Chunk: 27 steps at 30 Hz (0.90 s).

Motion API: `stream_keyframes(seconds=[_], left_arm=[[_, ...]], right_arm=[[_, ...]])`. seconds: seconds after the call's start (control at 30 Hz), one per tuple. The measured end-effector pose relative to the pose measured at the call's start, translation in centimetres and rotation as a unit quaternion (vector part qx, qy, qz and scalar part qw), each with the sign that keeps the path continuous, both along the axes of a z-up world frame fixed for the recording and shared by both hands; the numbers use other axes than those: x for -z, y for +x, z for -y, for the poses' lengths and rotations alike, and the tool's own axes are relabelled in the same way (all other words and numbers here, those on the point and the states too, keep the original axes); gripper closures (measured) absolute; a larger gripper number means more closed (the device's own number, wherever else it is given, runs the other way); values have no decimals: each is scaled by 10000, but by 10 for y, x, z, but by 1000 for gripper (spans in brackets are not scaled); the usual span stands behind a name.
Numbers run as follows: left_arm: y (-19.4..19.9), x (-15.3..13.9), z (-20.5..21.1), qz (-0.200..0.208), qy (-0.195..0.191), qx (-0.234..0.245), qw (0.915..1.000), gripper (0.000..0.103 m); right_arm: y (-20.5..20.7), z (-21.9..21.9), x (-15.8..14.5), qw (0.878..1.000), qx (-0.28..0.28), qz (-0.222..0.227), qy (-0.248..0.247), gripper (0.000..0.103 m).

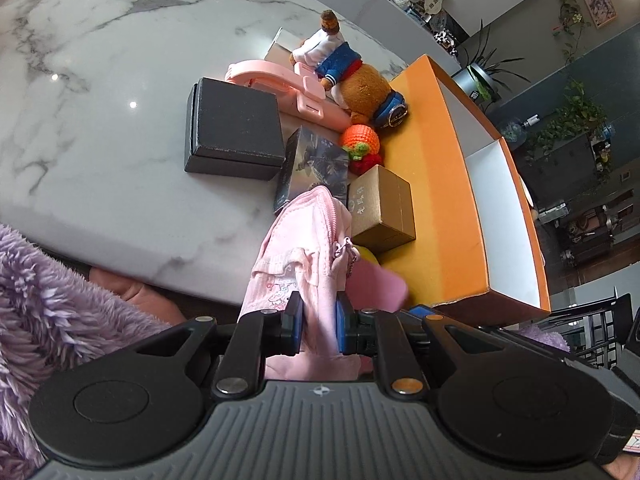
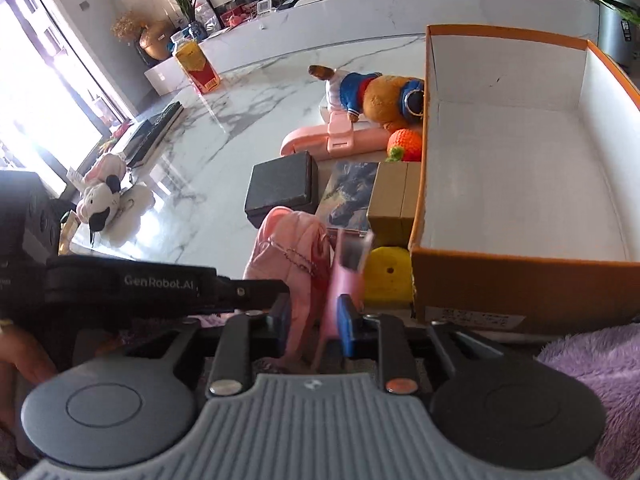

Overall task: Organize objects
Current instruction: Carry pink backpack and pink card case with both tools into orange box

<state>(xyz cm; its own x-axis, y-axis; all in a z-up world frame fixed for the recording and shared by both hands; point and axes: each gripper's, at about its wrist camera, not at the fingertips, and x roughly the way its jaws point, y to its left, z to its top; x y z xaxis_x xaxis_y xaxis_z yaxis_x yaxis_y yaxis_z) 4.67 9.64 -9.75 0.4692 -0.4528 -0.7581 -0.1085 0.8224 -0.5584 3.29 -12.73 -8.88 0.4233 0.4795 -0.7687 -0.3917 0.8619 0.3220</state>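
Observation:
My left gripper (image 1: 318,332) is shut on a pink zipped pouch (image 1: 304,240), which it holds upright at the table's near edge. The pouch (image 2: 288,248) also hangs between the fingers of my right gripper (image 2: 313,318). A flat pink card-like piece (image 2: 346,276), blurred, leans by the right finger. The pads stand apart and do not squeeze either thing, so that gripper is open. An orange box (image 2: 520,280) with a white, empty inside lies to the right.
Beside the orange box (image 1: 436,184) lie a black box (image 1: 232,132), a dark picture box (image 1: 316,164), a gold box (image 1: 384,204), a crocheted orange (image 1: 360,140), a teddy bear (image 1: 360,84), a pink folding holder (image 1: 280,88) and a yellow block (image 2: 388,276). A plush cow (image 2: 100,204) sits far left.

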Motion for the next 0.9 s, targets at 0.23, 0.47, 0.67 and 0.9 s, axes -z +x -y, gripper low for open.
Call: stream_keyframes(seconds=[0.23,0.47,0.67,0.9], left_arm=[[-2,-2,3,91,221,196,9995,84],[-7,-9,24,323,1134,837,9895,84],[-13,-2,25,346,1349,945,9857,82],[-14,-4,28,309,1532,944,9832,76]], right_arm=[[-5,14,19,9991,302,-259,-146,70],[-4,21,65,9982,256,-470,-260,57],[4,14,84,9992,20,-400,-70,55],[15,15,95,9979,-47,-515,397,54]])
